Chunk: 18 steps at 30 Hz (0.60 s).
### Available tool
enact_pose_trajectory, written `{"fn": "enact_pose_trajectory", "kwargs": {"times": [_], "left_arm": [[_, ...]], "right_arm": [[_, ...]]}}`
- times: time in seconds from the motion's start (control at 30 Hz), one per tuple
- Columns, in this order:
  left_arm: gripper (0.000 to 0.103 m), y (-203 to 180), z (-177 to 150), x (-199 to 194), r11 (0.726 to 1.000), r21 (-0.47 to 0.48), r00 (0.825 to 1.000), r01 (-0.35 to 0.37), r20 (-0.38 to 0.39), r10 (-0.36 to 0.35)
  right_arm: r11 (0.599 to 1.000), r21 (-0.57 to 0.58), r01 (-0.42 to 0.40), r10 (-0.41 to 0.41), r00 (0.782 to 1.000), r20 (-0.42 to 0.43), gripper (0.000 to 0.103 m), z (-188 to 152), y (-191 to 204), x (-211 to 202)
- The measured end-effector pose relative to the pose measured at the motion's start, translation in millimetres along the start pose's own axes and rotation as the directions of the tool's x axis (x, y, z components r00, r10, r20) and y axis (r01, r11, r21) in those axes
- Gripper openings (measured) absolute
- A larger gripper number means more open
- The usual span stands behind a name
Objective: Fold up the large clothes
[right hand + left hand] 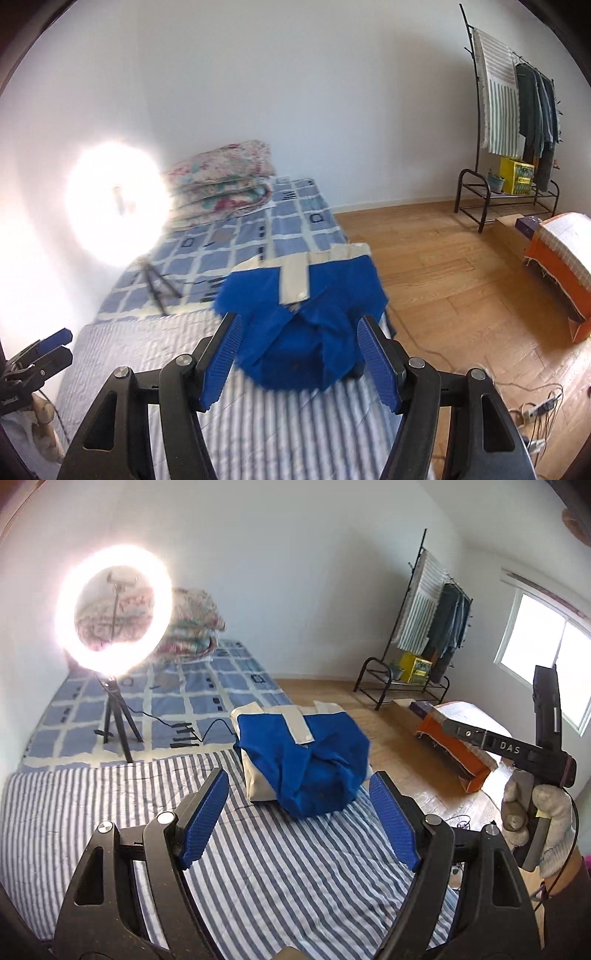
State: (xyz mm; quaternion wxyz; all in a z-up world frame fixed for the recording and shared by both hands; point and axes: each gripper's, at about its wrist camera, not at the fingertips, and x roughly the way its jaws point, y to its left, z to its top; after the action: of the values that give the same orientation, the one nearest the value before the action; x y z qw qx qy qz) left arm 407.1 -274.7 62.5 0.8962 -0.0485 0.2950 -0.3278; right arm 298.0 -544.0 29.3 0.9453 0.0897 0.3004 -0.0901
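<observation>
A blue-and-cream garment (303,760) is lying folded in a bundle on the striped sheet (110,805) of a bed, near the bed's right edge, beside the wooden floor (402,746). The left gripper (299,819) is hanging over the sheet just short of the bundle, its blue-padded jaws standing wide apart and holding nothing. The right gripper (299,354) is reaching in closer, jaws likewise spread, their pads flanking the garment's near end; motion blur is smearing the cloth's edges there, so whether the pads are touching it cannot be told. A gloved right hand (543,823) is gripping the handle at the frame's edge, partly cut off. A ring light (114,609) on a tripod is glaring at the left, washing out its centre and part of the folded quilt (221,181) behind it. A clothes rack (517,107) is standing by the far wall. An orange box (561,266) is sitting on the floor, cropped by the lens rim.
</observation>
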Motion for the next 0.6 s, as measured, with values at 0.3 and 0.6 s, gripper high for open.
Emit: {"fn": "enact_pose_trajectory", "kwargs": {"times": [0.3, 0.6], "left_arm": [[0.081, -46, -37, -112, 0.998, 0.068, 0.998, 0.012, 0.058, -0.016], [0.081, -66, -89, -160, 0.993, 0.103, 0.995, -0.054, 0.092, 0.044]], "right_arm": [[0.999, -0.054, -0.002, 0.003, 0.999, 0.032, 0.068, -41, 50, -112], [0.995, -0.097, 0.006, 0.001, 0.997, 0.075, 0.072, -85, 81, -174]]}}
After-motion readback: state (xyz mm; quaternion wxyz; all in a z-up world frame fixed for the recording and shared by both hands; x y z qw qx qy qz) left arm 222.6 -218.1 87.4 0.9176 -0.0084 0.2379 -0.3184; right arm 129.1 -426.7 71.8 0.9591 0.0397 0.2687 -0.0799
